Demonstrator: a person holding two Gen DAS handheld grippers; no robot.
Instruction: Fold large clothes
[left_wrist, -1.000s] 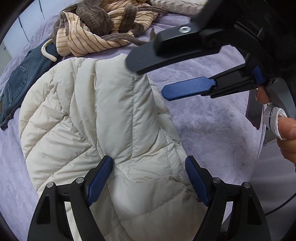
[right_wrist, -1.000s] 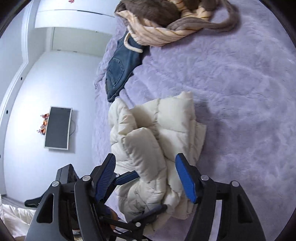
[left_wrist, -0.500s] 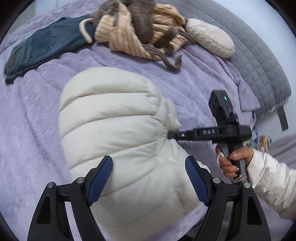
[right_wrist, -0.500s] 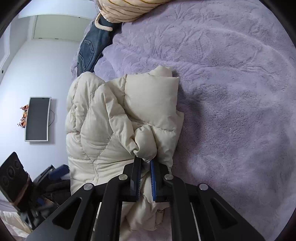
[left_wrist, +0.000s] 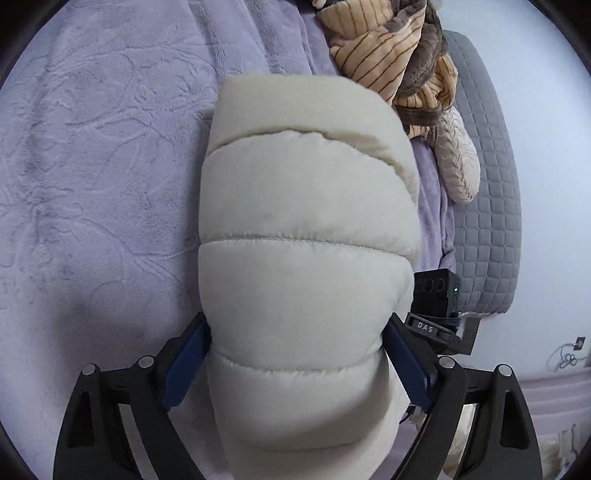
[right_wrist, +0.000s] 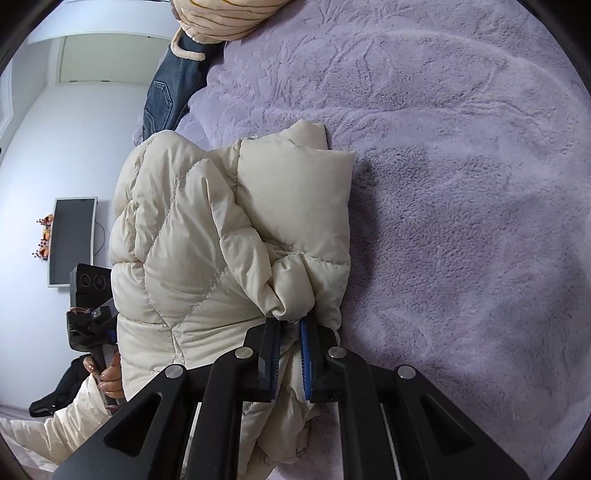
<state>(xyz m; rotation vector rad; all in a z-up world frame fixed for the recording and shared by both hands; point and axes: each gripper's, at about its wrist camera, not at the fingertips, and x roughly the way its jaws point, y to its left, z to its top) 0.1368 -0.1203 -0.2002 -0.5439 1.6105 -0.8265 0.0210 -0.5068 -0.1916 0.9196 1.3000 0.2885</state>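
Note:
A cream puffer jacket (left_wrist: 306, 236) lies bunched in a thick roll on the purple fleece blanket (left_wrist: 92, 184). My left gripper (left_wrist: 297, 363) straddles the near end of the roll. Its jaws are opening, and the jacket bulges between the blue pads (left_wrist: 186, 363) and brushes them. In the right wrist view, my right gripper (right_wrist: 289, 325) is shut on a puckered fold at the edge of the jacket (right_wrist: 192, 266). The right gripper's black body (left_wrist: 436, 295) shows just behind the roll. A hand (right_wrist: 109, 376) holds the left gripper's handle.
A striped tan and brown garment (left_wrist: 391, 48) and a cream knit piece (left_wrist: 458, 162) lie past the jacket, by a grey quilted edge (left_wrist: 487, 206). Blue jeans (right_wrist: 170, 92) lie at the blanket's far left. A monitor (right_wrist: 72, 240) hangs on the wall.
My left gripper rolled, swung round and sank over the jacket's end, its jaws wider. My right gripper dropped onto the jacket and closed on a fold, and still holds it.

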